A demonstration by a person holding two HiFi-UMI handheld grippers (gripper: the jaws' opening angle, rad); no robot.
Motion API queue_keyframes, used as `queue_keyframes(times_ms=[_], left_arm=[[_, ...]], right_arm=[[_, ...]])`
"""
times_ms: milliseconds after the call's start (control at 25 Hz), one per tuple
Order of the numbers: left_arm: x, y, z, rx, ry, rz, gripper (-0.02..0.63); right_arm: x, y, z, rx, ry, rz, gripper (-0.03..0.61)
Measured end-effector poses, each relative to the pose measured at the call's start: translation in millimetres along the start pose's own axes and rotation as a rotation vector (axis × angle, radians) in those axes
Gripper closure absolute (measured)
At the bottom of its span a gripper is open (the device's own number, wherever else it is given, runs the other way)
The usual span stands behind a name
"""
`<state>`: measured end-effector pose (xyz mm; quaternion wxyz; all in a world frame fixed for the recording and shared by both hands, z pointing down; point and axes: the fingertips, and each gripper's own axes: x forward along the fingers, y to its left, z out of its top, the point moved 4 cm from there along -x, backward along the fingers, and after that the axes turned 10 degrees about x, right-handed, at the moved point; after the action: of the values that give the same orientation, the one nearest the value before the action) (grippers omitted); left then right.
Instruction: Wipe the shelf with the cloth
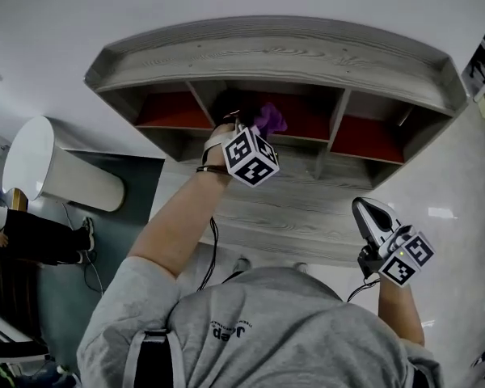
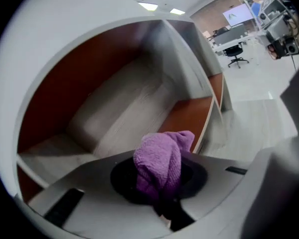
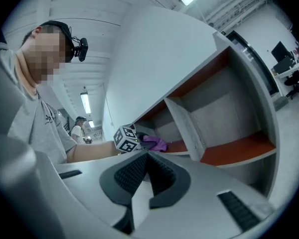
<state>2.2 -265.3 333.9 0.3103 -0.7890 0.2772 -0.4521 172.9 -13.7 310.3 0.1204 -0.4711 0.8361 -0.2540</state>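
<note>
While your left arm is raised, head view: your left gripper (image 1: 249, 132) sits at the mouth of the middle compartment of the shelf (image 1: 275, 55), with the purple cloth (image 1: 269, 119) bunched at its tip. Your right gripper (image 1: 370, 215) is low, well apart and idle.

Left gripper view: jaws clamped on the cloth, a wad standing up between them. Contact with the board cannot be told.

Right gripper view: jaws together, nothing between them.

Risk, as judged: only a small fold looks pinched, so dragging hard against the board or a divider could tug the cloth free.
</note>
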Motion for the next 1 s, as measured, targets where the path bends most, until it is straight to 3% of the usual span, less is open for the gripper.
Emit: queue_keyframes(times_ms=[200,400,520,720,1000], left_arm=[[-20,12,-90,-0.055,0.094,0.121,0.543],[-6,7,-100,-0.032,0.078,0.195,0.54],[2,9,-94,-0.1,0.067,0.143,0.538],[6,-13,-44,-0.108,0.006,0.028,0.537],[22,-75,82,-0.084,-0.114,-0.082,0.535]], right_arm=[[47,35,-6,-0.027,0.039,0.036,0.557],[69,56,-8,-0.05,0.061,0.037,0.557],[68,56,-8,-0.05,0.059,0.024,0.557],[48,44,-6,-0.034,0.036,-0.003,0.557],[-16,6,10,-0.017,-0.001,-0.044,0.557]])
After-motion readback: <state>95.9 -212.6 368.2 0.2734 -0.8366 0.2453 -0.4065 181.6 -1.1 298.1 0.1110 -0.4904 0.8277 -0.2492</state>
